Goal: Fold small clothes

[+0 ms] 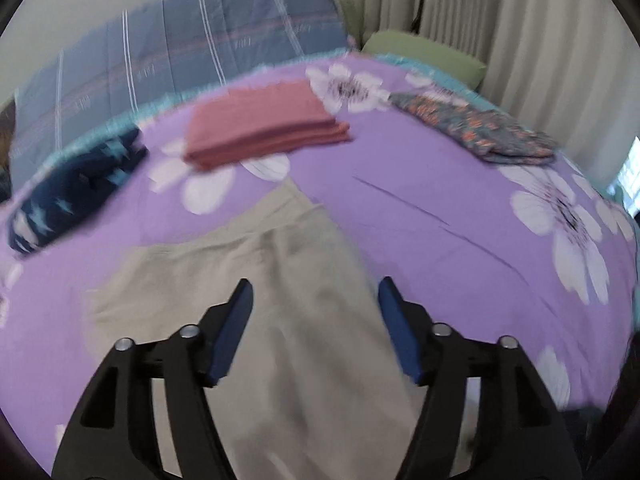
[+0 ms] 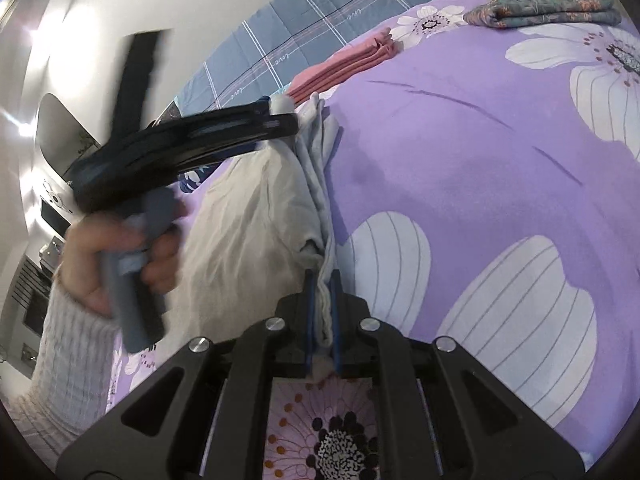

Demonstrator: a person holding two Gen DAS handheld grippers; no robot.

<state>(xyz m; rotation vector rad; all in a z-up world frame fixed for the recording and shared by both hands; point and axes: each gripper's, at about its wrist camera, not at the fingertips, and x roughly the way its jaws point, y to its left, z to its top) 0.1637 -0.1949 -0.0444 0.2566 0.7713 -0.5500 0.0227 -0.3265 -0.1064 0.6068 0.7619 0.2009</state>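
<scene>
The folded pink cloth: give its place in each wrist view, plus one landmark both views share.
Left wrist view: the folded pink cloth lies upper centre-left on the purple bedspread, beyond the beige garment.
Right wrist view: it sits upper centre, just past the tip of the left gripper.
Shared landmark: the folded floral cloth, to the right of the pink one in both.

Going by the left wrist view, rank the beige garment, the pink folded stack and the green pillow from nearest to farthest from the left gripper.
1. Beige garment, directly under the open left gripper.
2. Pink folded stack, ahead, slightly left.
3. Green pillow, far back right, beyond the bedspread's edge.
</scene>
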